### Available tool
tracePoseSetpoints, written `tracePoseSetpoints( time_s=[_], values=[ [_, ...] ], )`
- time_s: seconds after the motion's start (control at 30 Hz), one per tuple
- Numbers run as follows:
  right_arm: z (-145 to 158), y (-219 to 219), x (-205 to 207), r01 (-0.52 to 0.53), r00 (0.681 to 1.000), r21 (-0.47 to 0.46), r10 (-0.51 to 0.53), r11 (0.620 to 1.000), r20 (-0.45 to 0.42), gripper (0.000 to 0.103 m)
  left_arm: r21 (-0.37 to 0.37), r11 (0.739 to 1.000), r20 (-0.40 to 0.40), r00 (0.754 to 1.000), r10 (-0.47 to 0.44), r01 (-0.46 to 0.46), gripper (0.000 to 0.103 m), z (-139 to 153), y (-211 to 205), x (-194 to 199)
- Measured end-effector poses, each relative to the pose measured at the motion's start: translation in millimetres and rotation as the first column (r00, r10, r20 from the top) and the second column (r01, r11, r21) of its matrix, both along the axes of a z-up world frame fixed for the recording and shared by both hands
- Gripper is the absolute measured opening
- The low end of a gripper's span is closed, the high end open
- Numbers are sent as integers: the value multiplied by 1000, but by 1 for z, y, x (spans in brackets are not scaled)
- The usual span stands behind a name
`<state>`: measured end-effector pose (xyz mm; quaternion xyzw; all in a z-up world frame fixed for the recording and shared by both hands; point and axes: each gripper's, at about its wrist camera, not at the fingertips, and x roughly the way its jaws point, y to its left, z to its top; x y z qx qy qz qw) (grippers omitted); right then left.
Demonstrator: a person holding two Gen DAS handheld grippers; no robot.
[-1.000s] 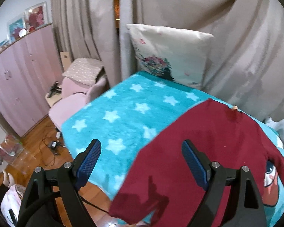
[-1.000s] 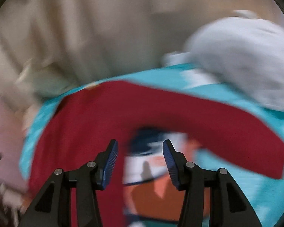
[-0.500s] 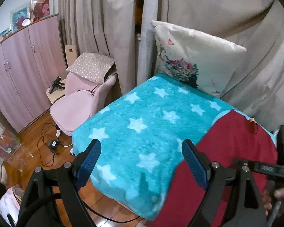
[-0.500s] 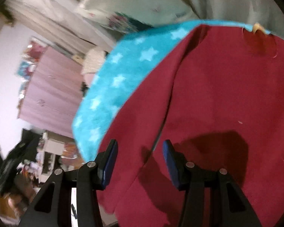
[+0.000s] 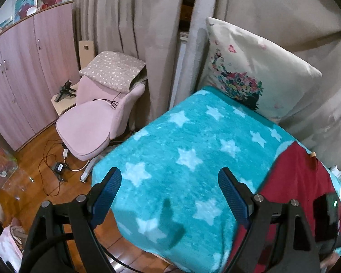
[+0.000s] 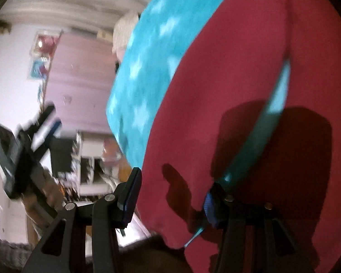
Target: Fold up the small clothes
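A dark red small garment lies flat on the teal star blanket, at the right edge of the left wrist view. My left gripper hangs open and wide above bare blanket near the bed's corner, with nothing between its fingers. In the right wrist view, one sleeve of the red garment runs down to the bed's edge. My right gripper straddles that sleeve's end and its jaws are closing; the pads do not visibly press the cloth. A strip of blanket shows between sleeve and body.
A white flowered pillow leans on beige curtains at the bed's head. A pink chair with a spotted cushion stands left of the bed, with cables on the wooden floor. A pink cupboard fills the left wall.
The left gripper slid left, off the red garment and over bare blanket. The right gripper swung round and dropped to the sleeve at the bed's edge, its jaws narrower.
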<state>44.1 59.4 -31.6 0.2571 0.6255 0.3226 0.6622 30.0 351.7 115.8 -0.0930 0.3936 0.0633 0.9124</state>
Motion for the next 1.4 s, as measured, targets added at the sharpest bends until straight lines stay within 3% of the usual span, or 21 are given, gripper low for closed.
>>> tracePoseSetpoints(
  time_s=[0.03, 0.1, 0.23, 0.37, 0.4, 0.43, 0.47, 0.53, 0.6, 0.77, 0.9, 1.0, 1.07, 1.1, 1.2, 1.3, 1.4],
  values=[
    [0, 6, 0, -14, 1000, -21, 14, 1000, 6, 24, -11, 1000, 1, 1000, 8, -8, 87, 0, 5, -1],
    [8, 18, 9, -39, 999, -39, 40, 998, 31, 9, -35, 999, 7, 1000, 24, -23, 87, 2, 15, -5],
    [33, 53, 42, -86, 989, -30, 89, 996, 115, 9, -81, 996, 49, 998, 48, -44, 86, 18, 33, -19],
    [48, 109, 84, -139, 965, -75, 152, 987, 213, 12, -68, 997, 85, 995, 45, -39, 87, 34, 38, -29],
    [46, 124, 96, -153, 961, -95, 171, 984, 216, 22, -61, 998, 90, 995, 39, -33, 87, 36, 37, -29],
    [39, 141, 110, -172, 959, -112, 192, 979, 208, 41, -55, 998, 93, 995, 30, -25, 87, 38, 35, -29],
    [36, 148, 117, -174, 960, -115, 195, 978, 202, 46, -49, 999, 95, 995, 18, -14, 87, 39, 32, -29],
    [32, 155, 130, -146, 967, -128, 168, 981, 190, 48, -42, 999, 92, 996, -18, 22, 87, 38, 24, -27],
    [38, 141, 127, -111, 976, -52, 118, 993, 182, 48, -50, 996, 84, 994, -70, 75, 87, 34, 13, -26],
    [61, 61, 93, 27, 969, -56, -13, 998, 245, 49, -93, 972, 29, 976, -216, 218, 87, 11, -30, -12],
    [62, -62, 44, 271, 945, -99, -246, 957, 214, 49, -154, 938, -11, 948, -317, 312, 87, -6, -74, -7],
    [65, -163, -12, 486, 867, -124, -460, 865, 190, 49, -160, 922, -44, 931, -363, 352, 87, -20, -108, -10],
    [67, -225, -56, 613, 787, -145, -586, 776, 190, 49, -167, 917, -80, 922, -379, 362, 87, -32, -125, -11],
    [69, -259, -87, 676, 736, -177, -644, 715, 209, 50, -187, 911, -105, 915, -389, 366, 87, -41, -136, -14],
    [67, -313, -148, 737, 675, -271, -692, 619, 255, 58, -229, 905, -172, 901, -399, 358, 87, -64, -160, -20],
    [57, -330, -195, 737, 672, -310, -700, 601, 240, 58, -252, 906, -228, 888, -398, 341, 87, -89, -179, -26],
    [41, -323, -219, 703, 706, -321, -676, 634, 212, 58, -195, 925, -295, 880, -373, 327, 87, -111, -200, -35]
  ],
)
